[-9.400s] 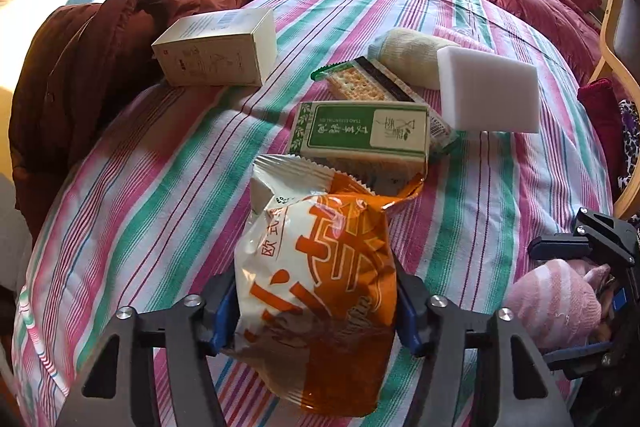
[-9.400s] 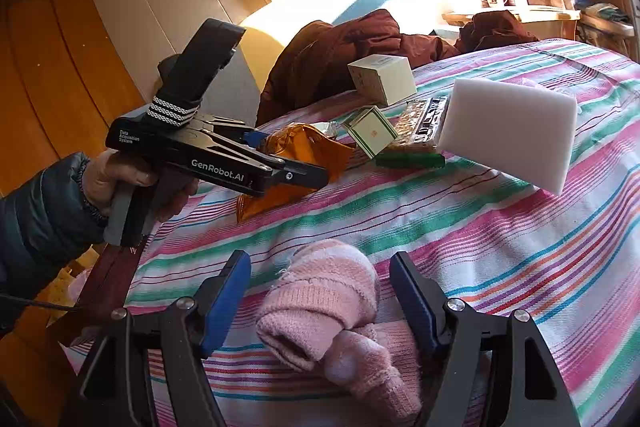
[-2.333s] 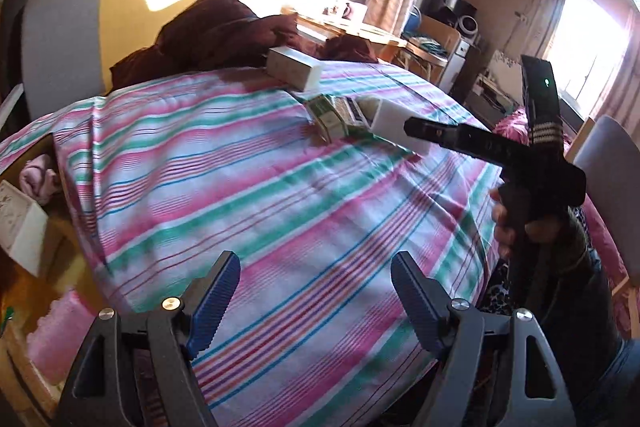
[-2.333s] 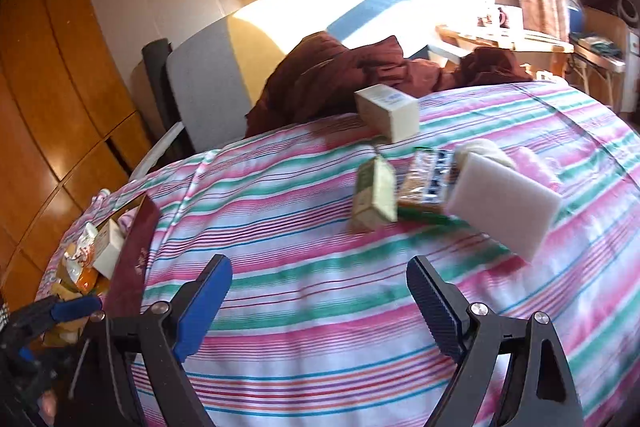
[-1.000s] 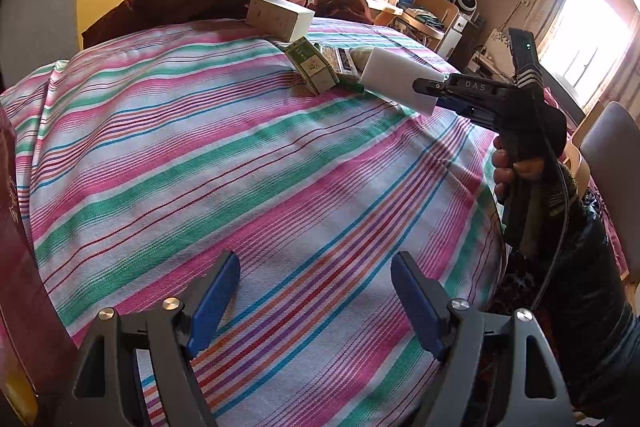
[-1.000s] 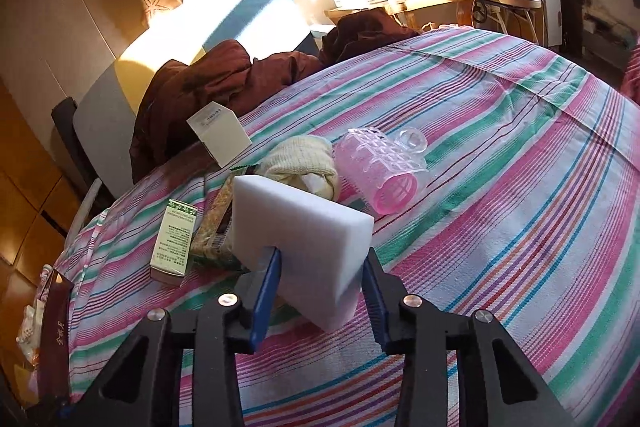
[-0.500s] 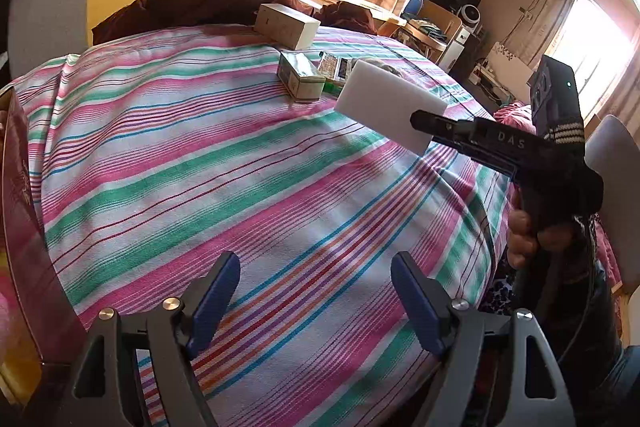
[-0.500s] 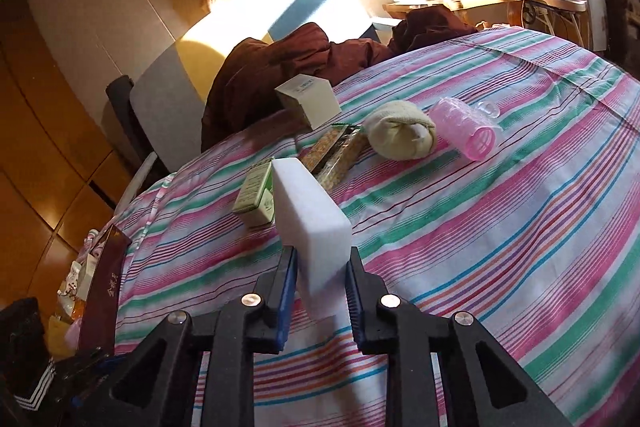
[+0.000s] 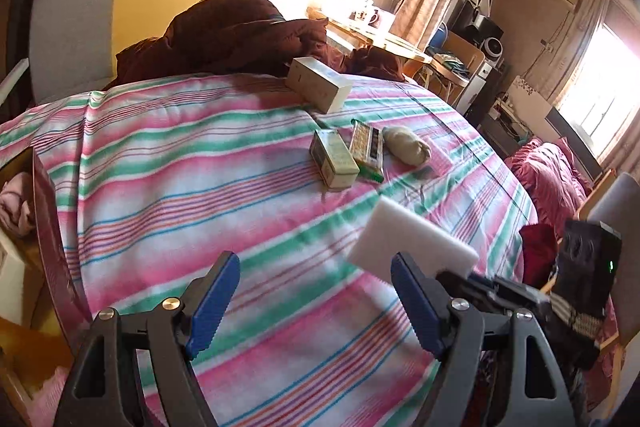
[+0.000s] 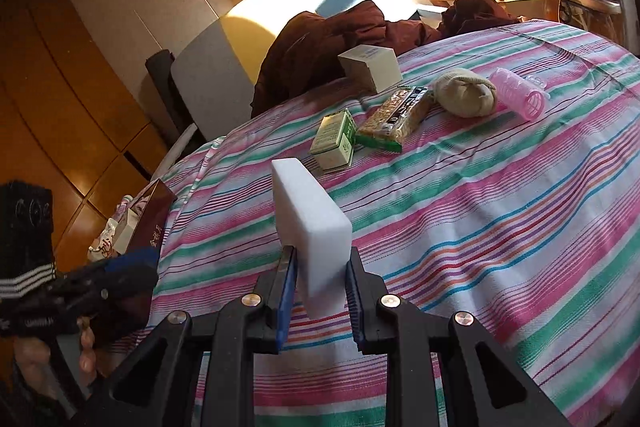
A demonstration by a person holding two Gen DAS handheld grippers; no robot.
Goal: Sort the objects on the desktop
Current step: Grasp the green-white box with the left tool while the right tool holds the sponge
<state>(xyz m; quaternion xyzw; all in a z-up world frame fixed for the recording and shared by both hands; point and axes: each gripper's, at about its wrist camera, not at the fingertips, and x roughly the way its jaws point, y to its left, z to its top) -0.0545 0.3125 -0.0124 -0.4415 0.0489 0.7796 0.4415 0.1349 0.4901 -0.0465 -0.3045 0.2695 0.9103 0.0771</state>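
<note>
Two hand-held grippers work above a table covered in a pink, green and white striped cloth (image 10: 500,227). The right gripper (image 10: 320,291) is clenched on a white sponge block (image 10: 310,223), its blue pads pressing the block's two broad faces; the block stands upright on its narrow edge, lifted clear of the cloth. The left gripper (image 9: 316,303) is released, its blue pads spread wide with only striped cloth showing between them. In the left wrist view the sponge block (image 9: 412,247) sits just ahead and to the right of the left gripper's right finger.

Ahead of the right gripper a wide band of bare cloth runs to a loose cluster near the far side: a small green and white box (image 10: 334,141) straight ahead, a cracker packet (image 10: 396,119) touching it on the right, then a cream rolled sock (image 10: 466,93) and a pink hair roller (image 10: 518,93) farther right. A cream carton (image 10: 370,67) lies beyond them, close to the far edge, where a dark red coat (image 10: 340,39) is heaped over a chair.

To the left of both grippers the cloth curves down over the table's edge. Below that edge stands a maroon box (image 10: 150,211) holding a snack bag and other items. To the right of the right gripper the cloth is clear out to the frame's edge.
</note>
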